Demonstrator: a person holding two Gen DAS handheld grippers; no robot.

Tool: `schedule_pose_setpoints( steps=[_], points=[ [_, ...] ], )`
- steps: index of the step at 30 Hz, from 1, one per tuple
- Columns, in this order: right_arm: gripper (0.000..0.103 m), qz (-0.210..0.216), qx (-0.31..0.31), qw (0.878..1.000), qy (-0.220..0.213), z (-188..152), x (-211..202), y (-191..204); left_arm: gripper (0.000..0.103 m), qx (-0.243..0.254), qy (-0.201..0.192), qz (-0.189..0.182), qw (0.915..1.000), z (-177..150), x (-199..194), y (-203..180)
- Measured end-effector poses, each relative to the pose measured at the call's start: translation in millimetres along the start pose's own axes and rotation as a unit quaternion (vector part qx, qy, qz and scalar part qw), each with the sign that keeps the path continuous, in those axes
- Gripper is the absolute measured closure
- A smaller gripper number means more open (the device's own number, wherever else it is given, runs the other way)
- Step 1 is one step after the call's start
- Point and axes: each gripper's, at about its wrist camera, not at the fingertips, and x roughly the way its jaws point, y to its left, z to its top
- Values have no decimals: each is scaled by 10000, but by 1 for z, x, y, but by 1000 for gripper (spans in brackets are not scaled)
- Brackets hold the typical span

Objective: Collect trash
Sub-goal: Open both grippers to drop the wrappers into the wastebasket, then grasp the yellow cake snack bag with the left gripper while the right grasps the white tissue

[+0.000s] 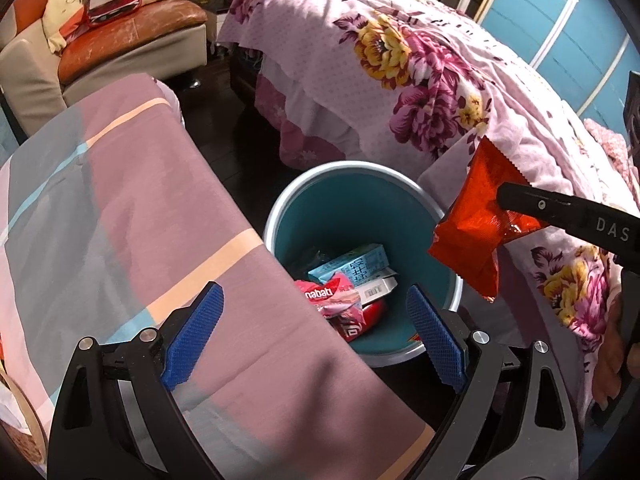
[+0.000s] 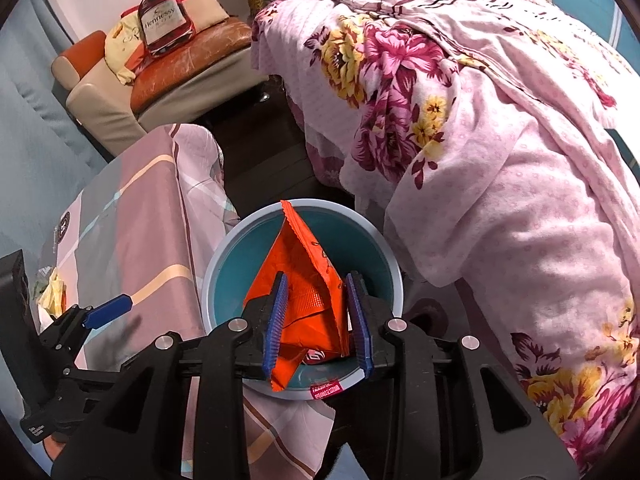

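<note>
**Since the bin's wedged between the beds, everything gets dropped from straight above**

While the right gripper (image 2: pixel 316 320) is clamped on the orange snack bag (image 2: pixel 308 300), it hangs right over the teal trash bin (image 2: pixel 224 264) so the bag should fall clean inside. Left gripper (image 1: pixel 316 332) is spread wide with nothing in it, parked above the bin next to the plaid-covered table (image 1: pixel 120 208). A pink wrapper (image 1: pixel 332 300) and a blue carton (image 1: pixel 352 266) are already down in there.
</note>
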Motion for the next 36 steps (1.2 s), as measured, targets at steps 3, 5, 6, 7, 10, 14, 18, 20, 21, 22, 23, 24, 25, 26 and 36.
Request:
schedule_pose_setpoints(
  steps=[3, 5, 6, 7, 10, 14, 18, 20, 21, 22, 23, 24, 25, 26, 36],
  points=[
    [65, -23, -42, 10000, 35, -1, 0, 6, 10, -45, -37, -31, 10000, -2, -5, 5],
    [51, -43, -64, 10000, 39, -1, -1, 10, 10, -79, -43, -47, 9999, -4, -7, 9],
    [47, -51, -89, 9999, 29, -2, -1, 13, 9, -102, -39, -53, 9999, -6, -8, 11],
    [46, -53, -105, 9999, 27, -2, -2, 15, 8, -133, -30, -62, 9999, -7, -9, 14],
    [30, -43, -132, 9999, 85, -3, -2, 22, 6, -209, -55, -65, 9997, -11, -14, 21],
    [30, -72, -195, 9997, 161, -5, -4, 33, 6, -312, -125, -69, 9994, -17, -23, 32],
    [29, -58, -248, 9995, 203, -9, -7, 45, 6, -377, -214, -66, 9990, -21, -34, 41],
    [29, -46, -278, 9994, 211, -11, -9, 52, 6, -412, -254, -69, 9988, -23, -39, 45],
    [29, -47, -298, 9993, 210, -12, -10, 54, 6, -438, -275, -73, 9986, -25, -42, 47],
    [29, -50, -326, 9992, 208, -13, -12, 58, 6, -469, -292, -80, 9984, -27, -45, 50],
    [29, -53, -365, 9991, 202, -15, -14, 62, 6, -497, -304, -90, 9983, -29, -48, 52],
    [29, -54, -392, 9990, 195, -16, -16, 65, 6, -529, -318, -105, 9980, -32, -51, 55],
    [29, -53, -422, 9989, 184, -17, -18, 69, 6, -554, -337, -118, 9978, -34, -54, 58],
    [29, -49, -458, 9988, 174, -18, -20, 73, 6, -578, -362, -118, 9976, -36, -58, 61],
    [26, 142, -849, 9960, 219, -30, -30, 129, 6, -796, -705, 78, 9943, -62, -104, 96]
  ],
)
